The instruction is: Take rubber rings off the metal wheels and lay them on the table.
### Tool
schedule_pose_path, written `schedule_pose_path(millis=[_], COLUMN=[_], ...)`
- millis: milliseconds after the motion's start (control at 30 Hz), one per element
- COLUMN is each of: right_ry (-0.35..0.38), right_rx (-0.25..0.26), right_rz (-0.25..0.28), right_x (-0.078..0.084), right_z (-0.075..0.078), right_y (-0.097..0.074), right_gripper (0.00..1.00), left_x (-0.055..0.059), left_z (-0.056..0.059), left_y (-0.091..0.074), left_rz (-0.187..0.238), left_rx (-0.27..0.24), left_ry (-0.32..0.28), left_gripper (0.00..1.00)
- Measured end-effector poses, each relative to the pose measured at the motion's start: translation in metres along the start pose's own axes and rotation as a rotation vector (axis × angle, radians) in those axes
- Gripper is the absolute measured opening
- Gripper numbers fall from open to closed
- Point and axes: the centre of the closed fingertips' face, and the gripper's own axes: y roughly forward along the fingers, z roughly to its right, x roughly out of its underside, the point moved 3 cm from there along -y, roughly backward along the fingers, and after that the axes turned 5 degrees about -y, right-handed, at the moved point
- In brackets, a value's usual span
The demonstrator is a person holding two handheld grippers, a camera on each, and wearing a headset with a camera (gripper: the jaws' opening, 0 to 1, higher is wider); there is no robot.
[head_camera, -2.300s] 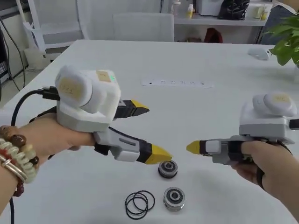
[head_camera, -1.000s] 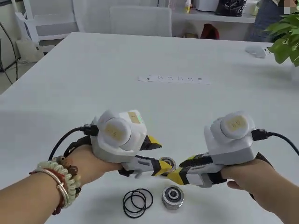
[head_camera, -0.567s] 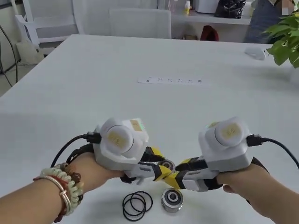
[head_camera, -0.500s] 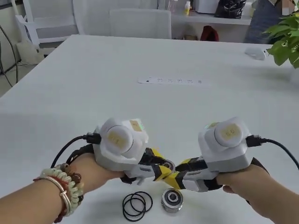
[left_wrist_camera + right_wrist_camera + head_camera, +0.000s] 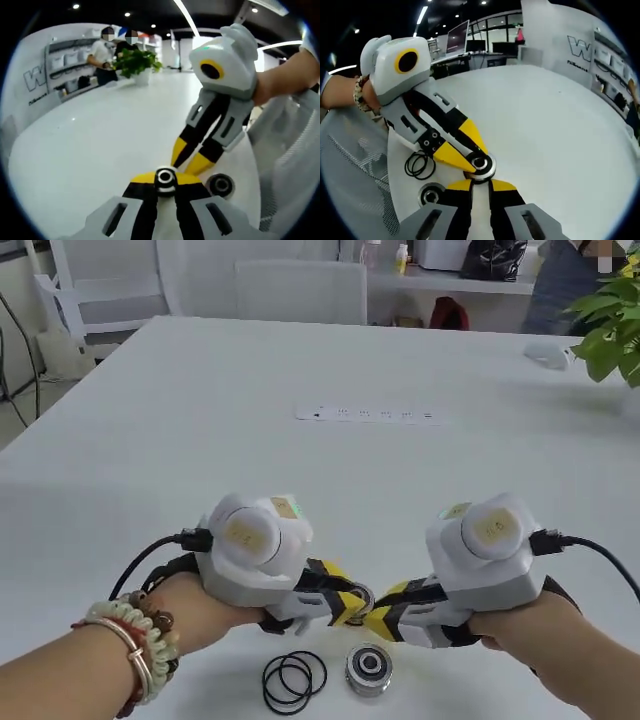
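Left hand-held gripper (image 5: 350, 602) clamped on a metal wheel (image 5: 165, 179) low over the tabletop (image 5: 300, 460), right hand-held gripper (image 5: 378, 622) angled in tip to tip, jaws narrow, grip unclear, rubber rings (image 5: 294, 676) and second wheel (image 5: 368, 668) nearby.

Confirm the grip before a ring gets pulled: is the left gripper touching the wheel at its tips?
Touching. The left gripper view shows the wheel pinched between the left gripper's yellow tips.

a white power strip (image 5: 366, 414) further off, a leafy plant (image 5: 610, 325) at far right — a white chair (image 5: 300, 292) beyond
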Motion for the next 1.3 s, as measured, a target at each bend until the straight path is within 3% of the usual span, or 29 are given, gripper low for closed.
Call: schedule_pose_path(millis=[167, 367, 433, 500, 700, 1000, 1033, 1067, 1100, 1200, 1300], right_ry=[-0.006, 0.031, 0.099, 0.248, 0.534, 0.719, 0.728, 0.724, 0.727, 0.712, 0.742], right_rx=[0.008, 0.032, 0.031, 0.024, -0.001, -0.049, -0.052, -0.055, -0.055, -0.054, -0.055], right_rz=[-0.008, -0.019, -0.019, -0.02, 0.042, 0.108, 0.114, 0.122, 0.123, 0.122, 0.142], right_x=[0.002, 0.003, 0.004, 0.005, 0.008, 0.01, 0.01, 0.01, 0.01, 0.008, 0.006], right_z=[0.001, 0.005, 0.005, 0.007, 0.013, 0.01, 0.011, 0.011, 0.011, 0.009, 0.013], right_y=[0.0, -0.001, -0.002, -0.002, -0.006, -0.009, -0.009, -0.01, -0.01, -0.011, -0.013], right_gripper=[0.01, 0.0, 0.0, 0.0, 0.0, 0.0, 0.0, 0.0, 0.0, 0.0, 0.0], left_x=[0.0, 0.001, 0.001, 0.002, 0.002, 0.003, 0.004, 0.014, 0.01, 0.009, 0.008], left_z=[0.0, 0.001, 0.002, 0.003, 0.003, 0.003, 0.003, -0.005, -0.003, -0.002, -0.002], left_y=[0.0, -0.001, -0.001, -0.001, 0.0, 0.0, 0.0, -0.006, -0.001, 0.001, 0.001], left_rz=[0.003, -0.001, -0.002, -0.004, 0.0, 0.001, -0.007, -0.066, -0.018, -0.013, -0.012], left_rx=[-0.007, -0.003, -0.002, 0.0, 0.001, 0.005, 0.003, -0.036, -0.005, -0.004, -0.003], left_ry=[-0.009, 0.016, 0.02, 0.028, 0.027, 0.039, 0.043, 0.042, 0.047, 0.048, 0.049], left_gripper=[0.13, 0.14, 0.14, 0.14, 0.14, 0.14, 0.14, 0.14, 0.14, 0.14, 0.14])
